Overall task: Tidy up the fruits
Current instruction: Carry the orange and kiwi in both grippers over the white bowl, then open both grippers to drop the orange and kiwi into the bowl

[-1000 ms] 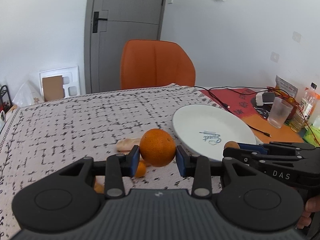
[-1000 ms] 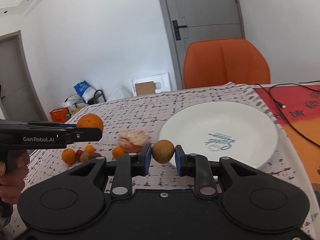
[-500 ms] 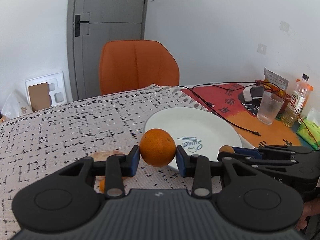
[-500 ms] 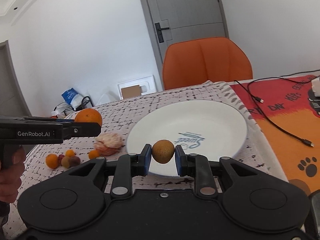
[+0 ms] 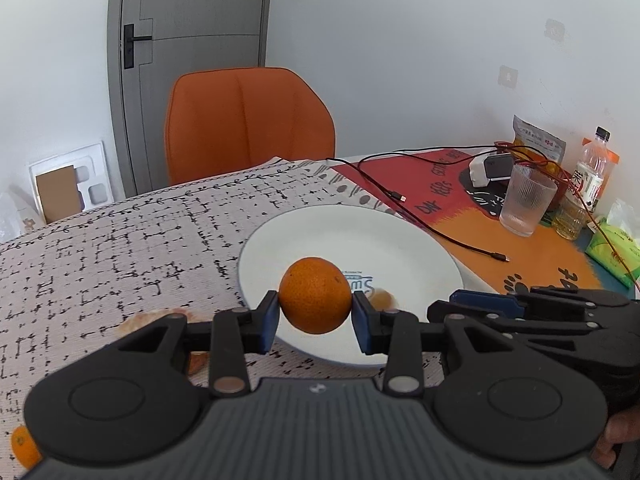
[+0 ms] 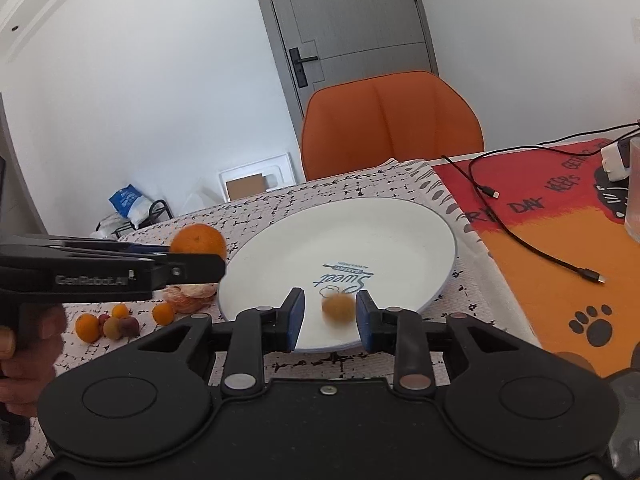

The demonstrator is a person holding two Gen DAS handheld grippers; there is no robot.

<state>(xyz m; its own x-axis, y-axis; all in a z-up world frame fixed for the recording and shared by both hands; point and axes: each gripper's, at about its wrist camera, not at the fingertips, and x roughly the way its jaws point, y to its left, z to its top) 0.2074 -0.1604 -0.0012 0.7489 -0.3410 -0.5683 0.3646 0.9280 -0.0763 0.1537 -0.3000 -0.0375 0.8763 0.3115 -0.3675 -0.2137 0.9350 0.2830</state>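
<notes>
My left gripper (image 5: 315, 317) is shut on an orange (image 5: 315, 295) and holds it over the near rim of the white plate (image 5: 400, 240). In the right wrist view the same orange (image 6: 198, 240) shows at the tip of the left gripper, left of the plate (image 6: 380, 236). My right gripper (image 6: 329, 318) is opening over the plate's near side. A small brown round fruit (image 6: 338, 307), blurred, sits between its pads without touching them. That fruit (image 5: 383, 299) also shows on the plate in the left wrist view.
A peeled tangerine (image 6: 190, 295) and several small fruits (image 6: 114, 325) lie on the patterned cloth left of the plate. A black cable (image 6: 532, 246), a glass (image 5: 526, 204), a bottle (image 5: 592, 172) and packets stand to the right. An orange chair (image 6: 394, 120) stands behind the table.
Both grippers moved right, over the plate. The right gripper's jaws parted and let the brown fruit go onto the plate. The left gripper kept its hold on the orange.
</notes>
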